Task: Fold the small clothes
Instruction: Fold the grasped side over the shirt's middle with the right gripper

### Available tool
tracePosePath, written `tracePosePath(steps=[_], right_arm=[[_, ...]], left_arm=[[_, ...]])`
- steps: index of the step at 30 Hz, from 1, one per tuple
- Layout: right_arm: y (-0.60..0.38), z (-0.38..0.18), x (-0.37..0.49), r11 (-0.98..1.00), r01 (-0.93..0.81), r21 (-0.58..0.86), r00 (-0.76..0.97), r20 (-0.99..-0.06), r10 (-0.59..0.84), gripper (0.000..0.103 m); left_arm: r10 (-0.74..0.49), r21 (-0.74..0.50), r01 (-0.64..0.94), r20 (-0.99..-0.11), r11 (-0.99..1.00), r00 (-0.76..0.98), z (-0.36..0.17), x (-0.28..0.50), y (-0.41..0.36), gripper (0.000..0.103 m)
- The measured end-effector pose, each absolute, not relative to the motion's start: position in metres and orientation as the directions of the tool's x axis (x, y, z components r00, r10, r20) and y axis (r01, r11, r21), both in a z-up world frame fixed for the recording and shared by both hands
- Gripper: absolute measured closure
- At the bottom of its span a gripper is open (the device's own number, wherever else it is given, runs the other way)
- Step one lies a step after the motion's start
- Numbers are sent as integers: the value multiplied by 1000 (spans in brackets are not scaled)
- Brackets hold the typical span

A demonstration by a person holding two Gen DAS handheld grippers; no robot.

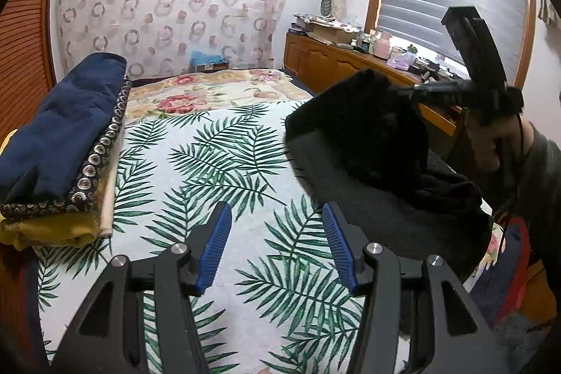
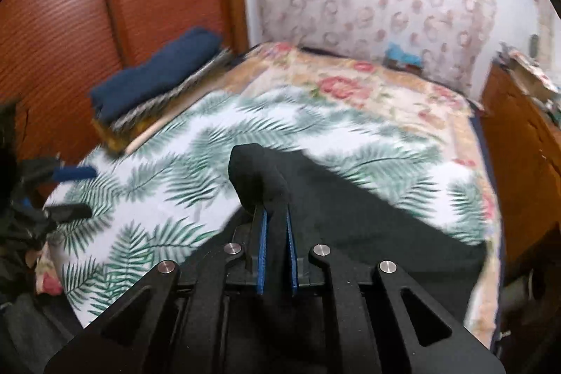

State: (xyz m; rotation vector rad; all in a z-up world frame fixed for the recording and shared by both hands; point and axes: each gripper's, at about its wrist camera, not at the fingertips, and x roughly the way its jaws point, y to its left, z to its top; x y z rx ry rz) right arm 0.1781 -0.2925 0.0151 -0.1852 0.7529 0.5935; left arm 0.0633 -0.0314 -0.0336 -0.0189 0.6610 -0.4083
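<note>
Black and soft, the garment hangs bunched above the palm-leaf bedspread, one edge raised by the right claw; the left claw gapes, released. From the right wrist, blue pads clench a thick fold of garment, probably fleece, trailing over the bedspread.

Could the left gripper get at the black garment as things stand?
Probably yes: the left gripper is open and empty, and the black garment, held up by the right gripper, hangs just to its right with nothing between.
</note>
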Motion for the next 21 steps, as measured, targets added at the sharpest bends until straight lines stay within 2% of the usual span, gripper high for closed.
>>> tracePosePath(steps=[6, 8, 10, 12, 17, 21], right_arm=[[-346, 25, 206, 911, -412, 11, 661, -684, 308, 96], [-360, 20, 215, 942, -333, -33, 689, -691, 220, 95], [-369, 16, 219, 964, -251, -92, 712, -692, 120, 83], [-377, 15, 215, 968, -241, -71, 713, -689, 127, 68], [-370, 10, 202, 956, -290, -53, 704, -688, 175, 63], [-352, -7, 204, 939, -337, -62, 669, -718, 193, 48]], left_arm=[[-387, -138, 387, -601, 912, 699, -35, 64, -42, 50], [-390, -133, 394, -605, 909, 694, -36, 64, -46, 50], [-393, -131, 401, -608, 907, 690, -37, 65, -50, 50], [-395, -131, 404, -610, 905, 687, -38, 65, -52, 50], [-401, -130, 415, -617, 900, 677, -41, 66, -58, 50], [-409, -135, 423, -621, 896, 668, -43, 68, -65, 50]])
